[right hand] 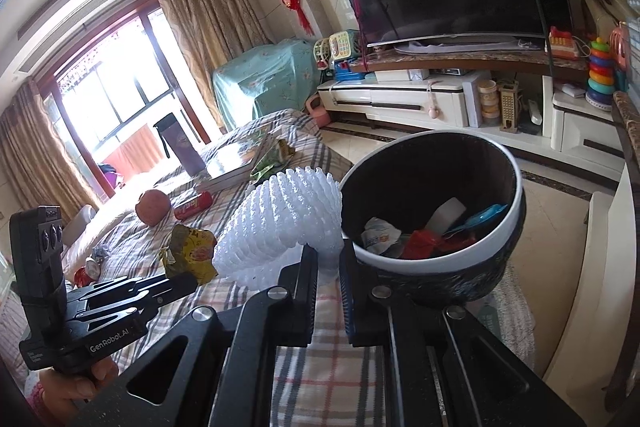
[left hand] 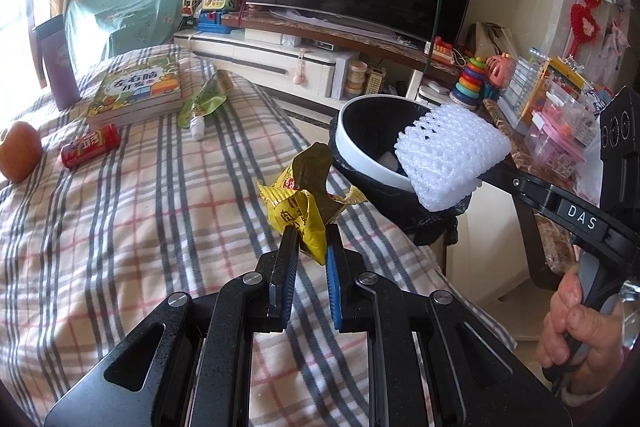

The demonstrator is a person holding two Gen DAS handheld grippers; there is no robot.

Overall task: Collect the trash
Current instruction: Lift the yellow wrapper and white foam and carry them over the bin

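My left gripper (left hand: 311, 241) is shut on a crumpled yellow snack wrapper (left hand: 306, 205) and holds it above the plaid-covered table (left hand: 120, 227); the wrapper also shows in the right wrist view (right hand: 191, 254). My right gripper (right hand: 329, 259) is shut on a white foam fruit net (right hand: 288, 219), also in the left wrist view (left hand: 448, 155), held at the rim of a white-rimmed trash bin (right hand: 496, 239) with a black liner. The bin (left hand: 362, 163) holds several pieces of trash.
On the table lie a red candy tube (left hand: 91, 145), an orange fruit (left hand: 19, 157), a green book (left hand: 136, 93), a green wrapper (left hand: 204, 99) and a small white bottle (left hand: 197, 127). A TV stand (left hand: 280, 55) with toys stands beyond.
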